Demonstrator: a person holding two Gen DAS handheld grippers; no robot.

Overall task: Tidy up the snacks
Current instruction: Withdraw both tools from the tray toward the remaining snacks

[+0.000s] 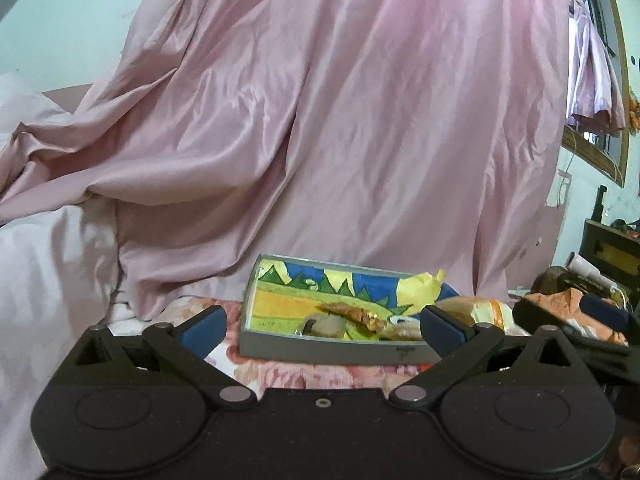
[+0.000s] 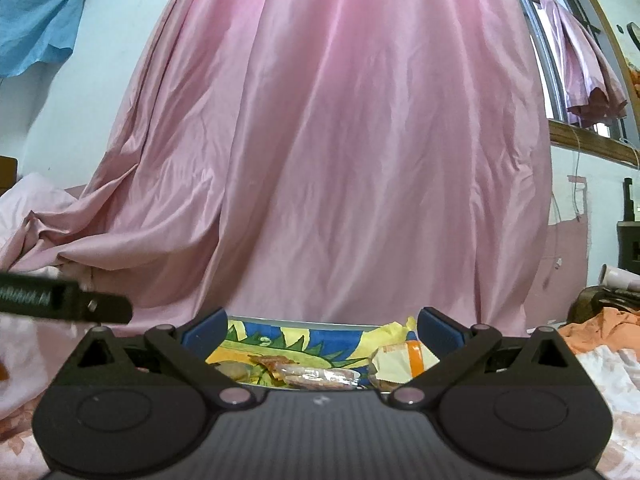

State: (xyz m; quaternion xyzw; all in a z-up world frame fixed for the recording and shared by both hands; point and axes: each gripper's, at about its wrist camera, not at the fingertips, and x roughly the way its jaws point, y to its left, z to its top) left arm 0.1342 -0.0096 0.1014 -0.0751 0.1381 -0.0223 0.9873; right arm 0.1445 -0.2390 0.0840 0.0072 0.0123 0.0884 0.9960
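Blue-padded left gripper [image 1: 322,330] and right gripper [image 2: 322,330] both stand wide apart, nothing between the pads. Grey tray [image 1: 320,350] sits on floral cloth [image 1: 280,374] at 12 o'clock, just beyond the fingers, holding wrapped snacks [image 2: 316,376] on its painted floor. Pink curtain [image 1: 320,120] hangs behind, 12 o'clock.

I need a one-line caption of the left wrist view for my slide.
Open left tool facing a grey tray of wrapped snacks on a floral cloth, pink curtain behind.
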